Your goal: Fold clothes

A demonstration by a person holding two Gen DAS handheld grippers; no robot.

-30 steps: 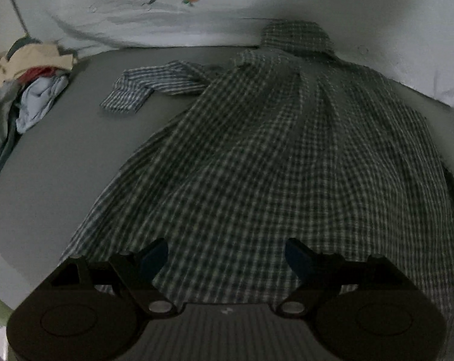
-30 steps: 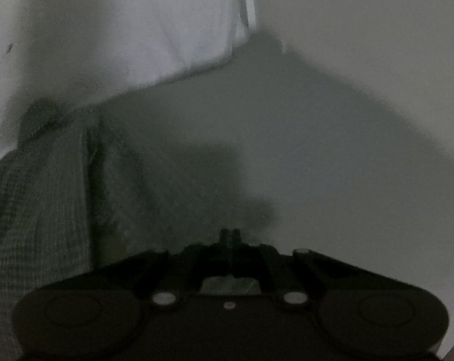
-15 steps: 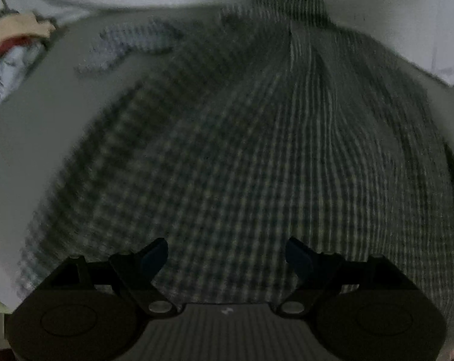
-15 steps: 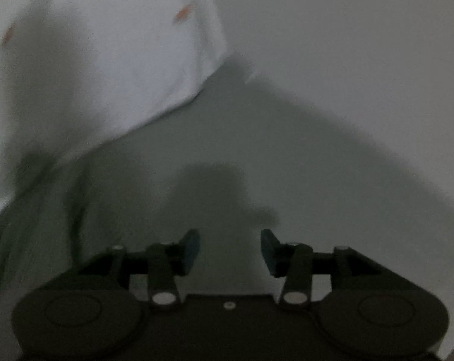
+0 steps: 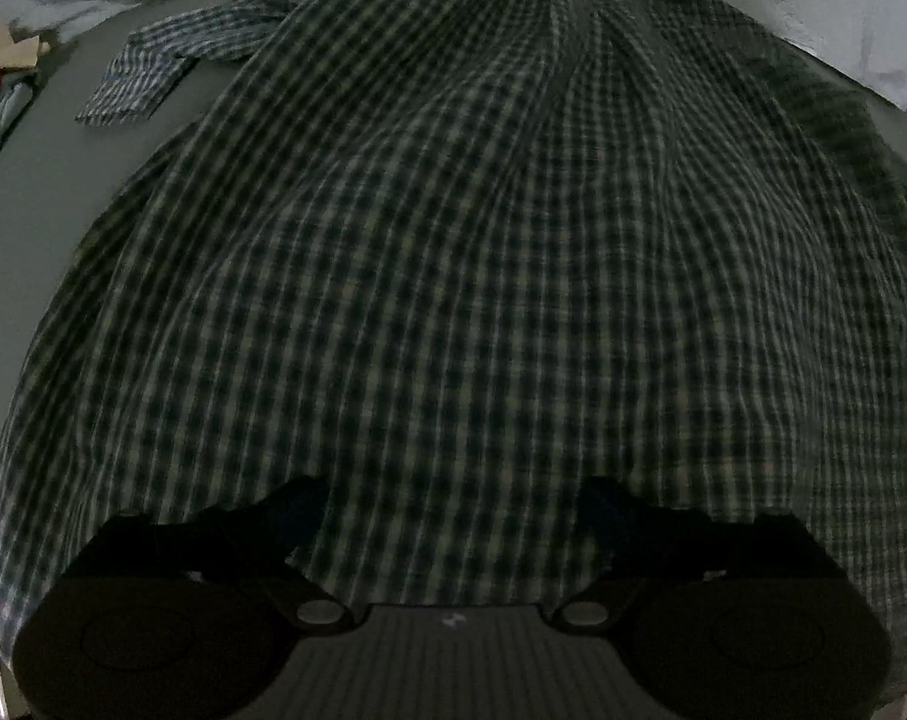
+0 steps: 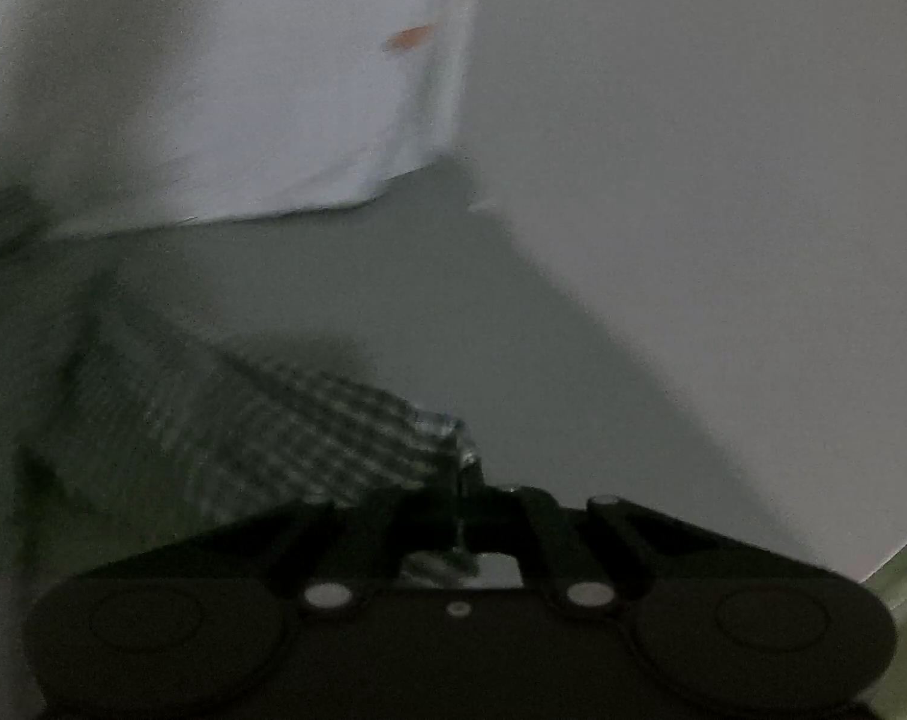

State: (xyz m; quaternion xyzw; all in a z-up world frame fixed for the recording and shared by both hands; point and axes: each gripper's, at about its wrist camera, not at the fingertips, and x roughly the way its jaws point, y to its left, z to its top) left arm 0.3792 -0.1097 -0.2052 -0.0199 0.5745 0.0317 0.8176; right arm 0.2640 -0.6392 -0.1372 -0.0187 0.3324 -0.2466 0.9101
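Across a grey bed surface, a dark green-and-white checked shirt lies spread flat, collar end away from the left wrist camera and one sleeve bent out to the side. Low over the shirt's near hem hangs the left gripper, its jaws standing wide apart after just opening further; checked cloth lies in the gap between them, but the pads do not press on it. A white sheet with a small orange print hangs along the far edge of the bed, and a heap of mixed clothes sits at the far left corner.

From the right wrist camera, the right gripper has its jaws just snapped together, pinching a corner of the checked shirt, whose fabric rises from the bed in a taut, blurred ridge running off to the left. Beyond it lie bare grey bed and a plain pale wall that meets the sheet at a corner.
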